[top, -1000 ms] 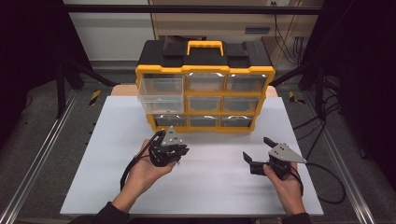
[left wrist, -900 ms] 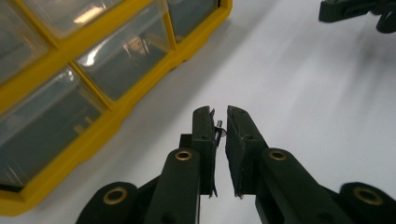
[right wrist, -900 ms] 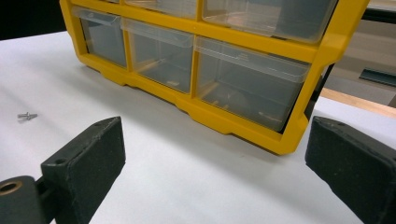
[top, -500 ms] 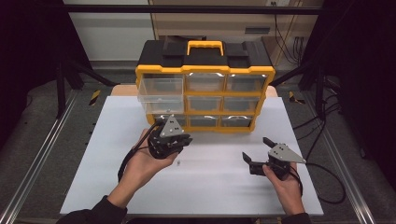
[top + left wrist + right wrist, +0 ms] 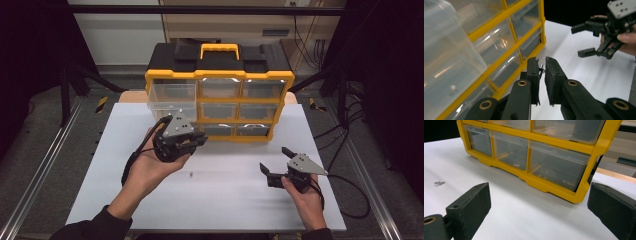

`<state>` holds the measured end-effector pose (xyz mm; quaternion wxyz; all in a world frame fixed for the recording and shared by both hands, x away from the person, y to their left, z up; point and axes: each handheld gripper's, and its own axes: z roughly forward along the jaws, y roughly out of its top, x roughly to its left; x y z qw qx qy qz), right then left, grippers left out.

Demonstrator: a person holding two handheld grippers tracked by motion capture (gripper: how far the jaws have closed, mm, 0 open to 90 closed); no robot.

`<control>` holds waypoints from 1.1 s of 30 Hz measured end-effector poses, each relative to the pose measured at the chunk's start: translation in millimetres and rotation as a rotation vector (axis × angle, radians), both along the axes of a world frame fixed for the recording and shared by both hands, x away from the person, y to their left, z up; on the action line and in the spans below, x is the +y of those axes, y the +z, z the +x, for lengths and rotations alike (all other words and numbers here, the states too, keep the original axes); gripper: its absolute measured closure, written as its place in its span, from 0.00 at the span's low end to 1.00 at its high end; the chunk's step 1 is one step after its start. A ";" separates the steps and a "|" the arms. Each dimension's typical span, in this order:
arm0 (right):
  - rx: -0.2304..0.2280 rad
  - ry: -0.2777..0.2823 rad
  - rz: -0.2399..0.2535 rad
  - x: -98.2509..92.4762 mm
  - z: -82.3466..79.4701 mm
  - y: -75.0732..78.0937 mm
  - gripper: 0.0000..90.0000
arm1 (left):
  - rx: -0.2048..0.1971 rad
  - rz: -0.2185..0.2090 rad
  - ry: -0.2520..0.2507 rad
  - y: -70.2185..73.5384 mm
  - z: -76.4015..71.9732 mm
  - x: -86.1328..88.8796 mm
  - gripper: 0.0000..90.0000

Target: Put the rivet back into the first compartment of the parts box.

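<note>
White table (image 5: pixel 150 200) carries a yellow drawer cabinet (image 5: pixel 218 75), its top-left drawer (image 5: pixel 167 97) pulled out. Just before that drawer, the left gripper (image 5: pixel 541 68) pinches a small screw (image 5: pixel 541 67) between nearly closed jaws — raised off the table. Right gripper (image 5: pixel 275 162) rests spread wide; another screw (image 5: pixel 191 174) lies between the hands.

light: bright overhead on table (image 5: pixel 220 200), dark surround | glare: clear drawers (image 5: pixel 454 57) (near one blurred) | shadows: soft
</note>
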<state>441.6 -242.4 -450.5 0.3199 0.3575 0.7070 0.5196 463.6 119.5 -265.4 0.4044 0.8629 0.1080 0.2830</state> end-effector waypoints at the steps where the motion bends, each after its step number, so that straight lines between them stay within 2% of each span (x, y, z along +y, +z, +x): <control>1: 0.000 -0.001 0.000 -0.1 0.0 0.0 0.06 | -0.004 -0.004 0.001 2.9 -0.3 0.6 0.90; 8: 0.000 -0.002 -0.003 -0.3 -0.2 0.4 0.06 | -0.029 -0.047 0.012 27.0 -1.8 5.9 0.90; 16: -0.001 -0.002 0.000 -0.6 -0.3 0.6 0.06 | -0.052 -0.069 0.019 46.8 -0.3 9.5 0.90; 19: -0.001 -0.002 -0.001 -0.5 -0.3 0.6 0.06 | -0.061 -0.077 0.028 51.0 0.7 12.1 0.90; 20: 0.000 -0.002 -0.002 -0.3 -0.3 0.6 0.06 | -0.063 -0.097 0.036 54.4 1.7 14.8 0.90; 22: 0.000 -0.002 -0.002 -0.3 -0.2 0.6 0.06 | -0.068 -0.108 0.045 57.5 2.6 17.4 0.90; 33: -0.002 -0.001 -0.002 -0.4 -0.2 0.7 0.06 | -0.091 -0.133 0.090 67.6 11.6 34.1 0.90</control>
